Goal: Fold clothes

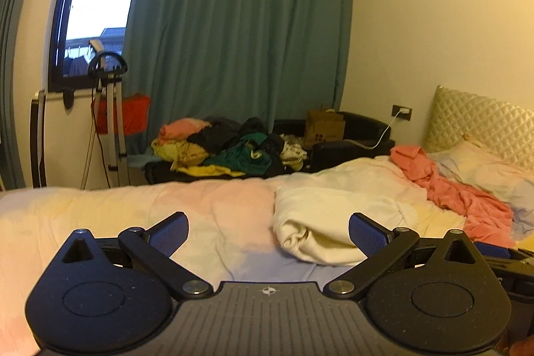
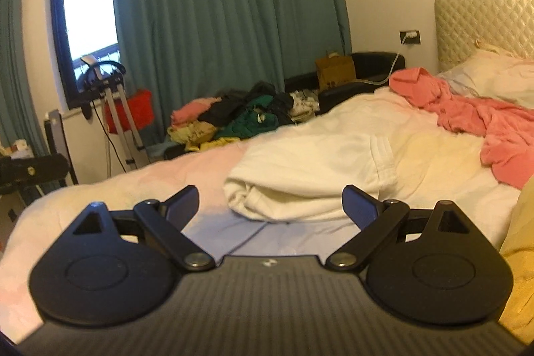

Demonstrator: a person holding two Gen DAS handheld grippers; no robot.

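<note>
On the bed (image 2: 116,189), a cream garment (image 2: 310,169) is lying bunched ahead of both grippers, left (image 1: 268,237) and right (image 2: 270,206), jaws spread and holding nothing; pinching two separate corners seems wisest.

The right gripper (image 2: 270,206) hangs over the bed (image 2: 100,189) with jaws spread wide, empty. Just beyond lies a rumpled white garment (image 2: 310,169) (partly folded over); a pink garment (image 2: 484,119) sprawls far right.
</note>
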